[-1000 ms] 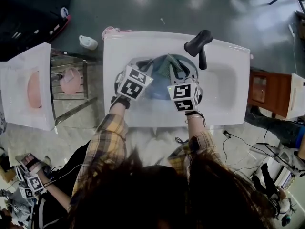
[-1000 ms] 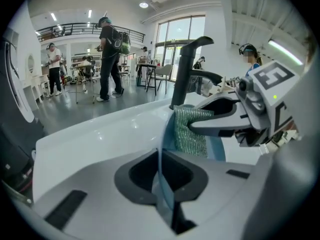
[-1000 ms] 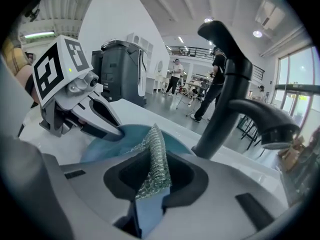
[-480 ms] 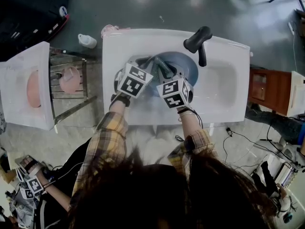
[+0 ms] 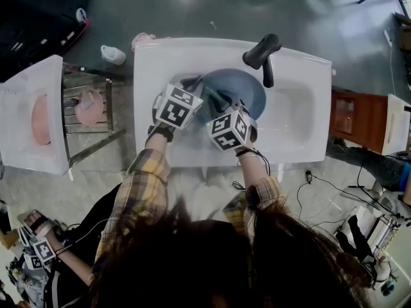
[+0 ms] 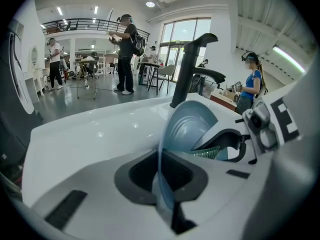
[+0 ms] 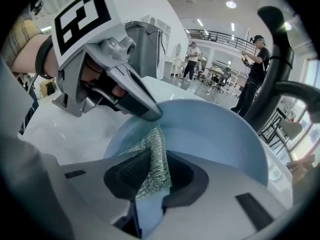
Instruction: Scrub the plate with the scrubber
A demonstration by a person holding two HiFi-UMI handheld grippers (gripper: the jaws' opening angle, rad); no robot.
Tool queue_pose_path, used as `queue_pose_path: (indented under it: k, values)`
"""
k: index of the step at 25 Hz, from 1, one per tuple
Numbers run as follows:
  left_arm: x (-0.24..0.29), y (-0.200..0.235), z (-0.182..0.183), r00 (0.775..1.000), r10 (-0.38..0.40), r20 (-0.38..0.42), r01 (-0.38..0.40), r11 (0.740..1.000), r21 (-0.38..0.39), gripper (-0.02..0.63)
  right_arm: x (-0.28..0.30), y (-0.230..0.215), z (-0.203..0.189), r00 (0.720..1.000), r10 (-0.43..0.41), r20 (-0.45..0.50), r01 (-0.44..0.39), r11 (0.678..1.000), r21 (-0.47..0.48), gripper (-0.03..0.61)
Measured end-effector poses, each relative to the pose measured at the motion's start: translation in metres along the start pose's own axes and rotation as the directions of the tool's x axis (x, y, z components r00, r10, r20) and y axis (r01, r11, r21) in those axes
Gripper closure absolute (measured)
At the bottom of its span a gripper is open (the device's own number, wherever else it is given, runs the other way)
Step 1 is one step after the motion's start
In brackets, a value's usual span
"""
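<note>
A pale blue plate (image 5: 237,87) is held tilted over the white sink (image 5: 302,117). My left gripper (image 5: 198,90) is shut on the plate's rim; in the left gripper view the plate (image 6: 186,129) stands edge-on between the jaws. My right gripper (image 5: 221,102) is shut on a silvery mesh scrubber (image 7: 150,156), which lies against the plate's inner face (image 7: 215,139) just beside the left gripper (image 7: 152,115). The scrubber (image 6: 207,153) also shows past the plate's rim in the left gripper view.
A black tap (image 5: 262,50) rises at the sink's back edge, right behind the plate. A metal rack (image 5: 90,111) with a pink item stands to the left, beside a white counter (image 5: 35,117). A wooden cabinet (image 5: 359,124) is on the right. People stand in the background.
My right gripper has moved left and down with the scrubber, from the plate's right side to close beside the left gripper. The left gripper and plate stayed nearly still.
</note>
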State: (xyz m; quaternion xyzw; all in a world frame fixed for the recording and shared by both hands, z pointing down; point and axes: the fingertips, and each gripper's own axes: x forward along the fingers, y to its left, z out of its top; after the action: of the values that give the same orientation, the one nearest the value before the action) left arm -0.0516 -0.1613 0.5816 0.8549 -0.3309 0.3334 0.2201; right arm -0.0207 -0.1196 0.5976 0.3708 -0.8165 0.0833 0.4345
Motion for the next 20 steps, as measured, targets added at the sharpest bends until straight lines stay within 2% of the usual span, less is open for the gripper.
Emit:
queue_pose_path:
  k: [5, 10, 20]
  values:
    - [0.001, -0.002, -0.002, 1.0, 0.017, -0.021, -0.016, 1.0, 0.025, 0.584, -0.004, 0.007, -0.015, 0.997, -0.021, -0.07, 0.012, 0.992, -0.129, 0.48]
    - [0.003, -0.004, -0.004, 0.999, 0.015, -0.031, -0.013, 0.999, 0.039, 0.586, -0.01, 0.004, -0.038, 0.995, -0.014, -0.099, 0.006, 0.997, -0.081, 0.48]
    - [0.003, -0.006, -0.005, 0.999, 0.002, -0.035, 0.0, 0.999, 0.047, 0.588, -0.023, -0.016, -0.064, 0.989, -0.042, -0.145, 0.033, 0.997, -0.064, 0.48]
